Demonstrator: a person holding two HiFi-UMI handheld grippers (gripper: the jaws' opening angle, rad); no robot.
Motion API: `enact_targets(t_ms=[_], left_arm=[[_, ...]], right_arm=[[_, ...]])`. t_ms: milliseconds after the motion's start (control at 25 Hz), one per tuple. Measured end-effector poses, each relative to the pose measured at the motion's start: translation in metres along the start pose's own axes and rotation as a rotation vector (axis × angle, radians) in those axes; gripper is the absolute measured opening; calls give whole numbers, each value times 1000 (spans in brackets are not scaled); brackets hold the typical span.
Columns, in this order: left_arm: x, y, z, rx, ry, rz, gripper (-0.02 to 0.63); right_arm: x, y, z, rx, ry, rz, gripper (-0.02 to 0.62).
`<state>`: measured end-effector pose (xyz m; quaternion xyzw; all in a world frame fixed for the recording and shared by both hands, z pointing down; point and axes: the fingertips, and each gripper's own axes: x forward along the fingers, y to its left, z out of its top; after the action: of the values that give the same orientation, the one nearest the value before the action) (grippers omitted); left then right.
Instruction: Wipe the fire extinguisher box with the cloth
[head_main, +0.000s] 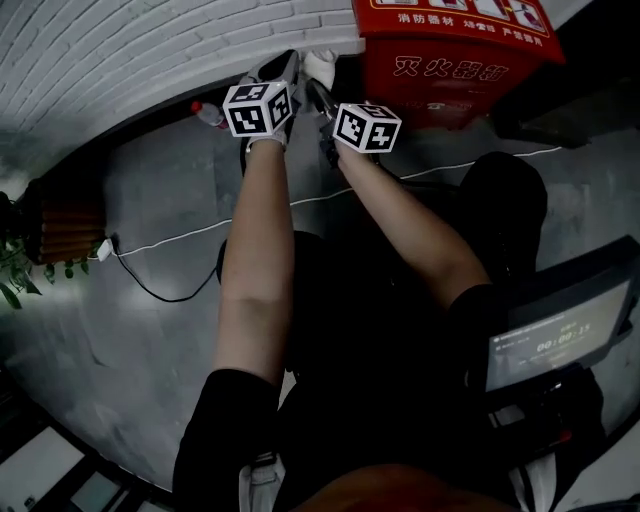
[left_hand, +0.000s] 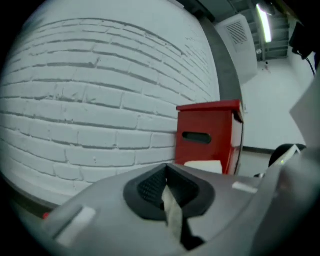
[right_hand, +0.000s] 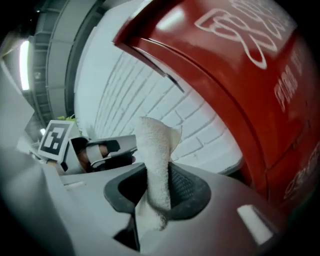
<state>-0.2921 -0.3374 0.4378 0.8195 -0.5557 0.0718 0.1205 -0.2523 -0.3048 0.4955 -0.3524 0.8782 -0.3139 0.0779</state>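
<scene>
The white brick wall (head_main: 150, 45) runs across the top of the head view, above the grey floor (head_main: 140, 310). The red fire extinguisher box (head_main: 450, 60) stands against that wall, to the right of both grippers and close beside the right one. The left gripper (left_hand: 167, 187) is clenched on a thin strip of the cloth (left_hand: 173, 212). The right gripper (right_hand: 157, 185) is clamped on the same pale cloth (right_hand: 157, 150), which sticks up between its jaws, just short of the box's red side (right_hand: 240, 75).
</scene>
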Motion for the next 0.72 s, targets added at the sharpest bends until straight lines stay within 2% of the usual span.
enact_targets(t_ms=[360, 480, 600, 720], left_arm=[[-49, -46, 115, 75, -175, -33, 3], [-62, -57, 142, 102, -224, -29, 3], [-73, -64, 167, 92, -273, -35, 3], [-81, -78, 190, 100, -297, -45, 3]], right_arm=[[-60, 84, 90, -239, -45, 168, 98], [-71, 108, 113, -288, -56, 220, 98], [-76, 130, 138, -337, -79, 249, 98], [-86, 146, 177, -368, -105, 268, 100]])
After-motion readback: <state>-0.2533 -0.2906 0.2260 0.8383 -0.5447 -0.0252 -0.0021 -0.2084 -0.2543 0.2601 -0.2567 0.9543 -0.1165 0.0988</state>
